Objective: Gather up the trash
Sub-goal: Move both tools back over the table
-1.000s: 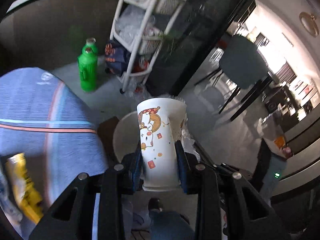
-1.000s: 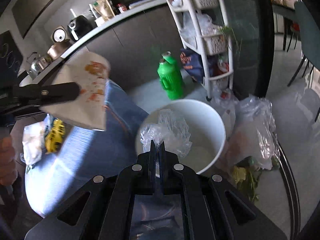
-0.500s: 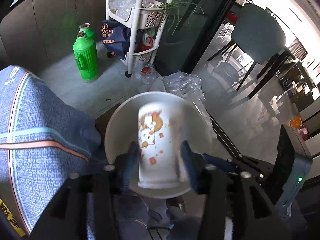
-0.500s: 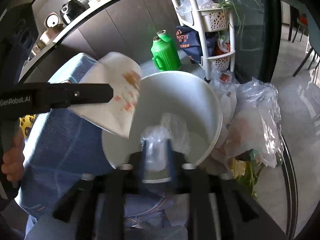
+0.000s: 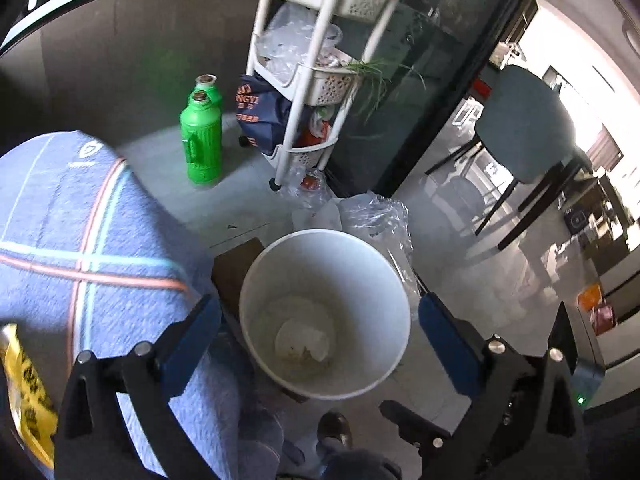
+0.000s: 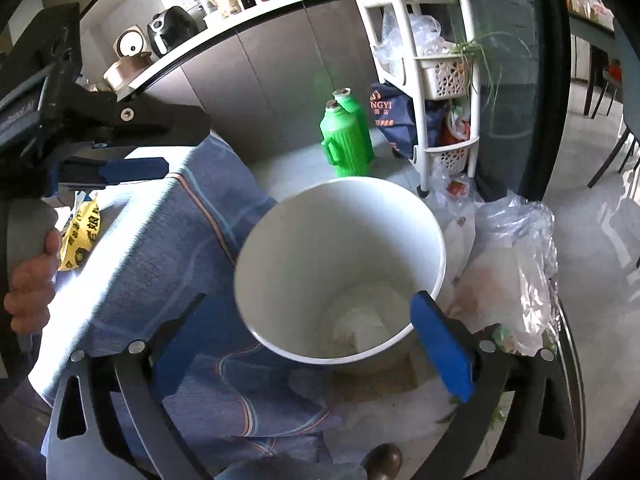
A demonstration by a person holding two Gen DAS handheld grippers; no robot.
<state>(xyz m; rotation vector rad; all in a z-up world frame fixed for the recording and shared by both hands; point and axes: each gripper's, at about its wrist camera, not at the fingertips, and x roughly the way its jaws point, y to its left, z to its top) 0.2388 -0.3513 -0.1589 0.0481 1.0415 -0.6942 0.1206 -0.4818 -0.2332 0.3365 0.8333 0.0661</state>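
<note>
A white round bin stands on the floor below both grippers; it also shows in the right wrist view. Pale trash lies at its bottom, blurred. My left gripper is open and empty, its blue pads wide apart above the bin. My right gripper is open and empty over the bin's near rim. The left gripper also shows at the left in the right wrist view. A yellow wrapper lies on the blue striped cloth.
Two green jugs stand on the floor by a white shelf cart. Clear plastic bags lie right of the bin. A dark chair stands at the right. A counter with appliances is behind.
The left gripper opened and let go of the printed paper cup. The right gripper opened and released the clear plastic bag. Both now hang empty over the bin.
</note>
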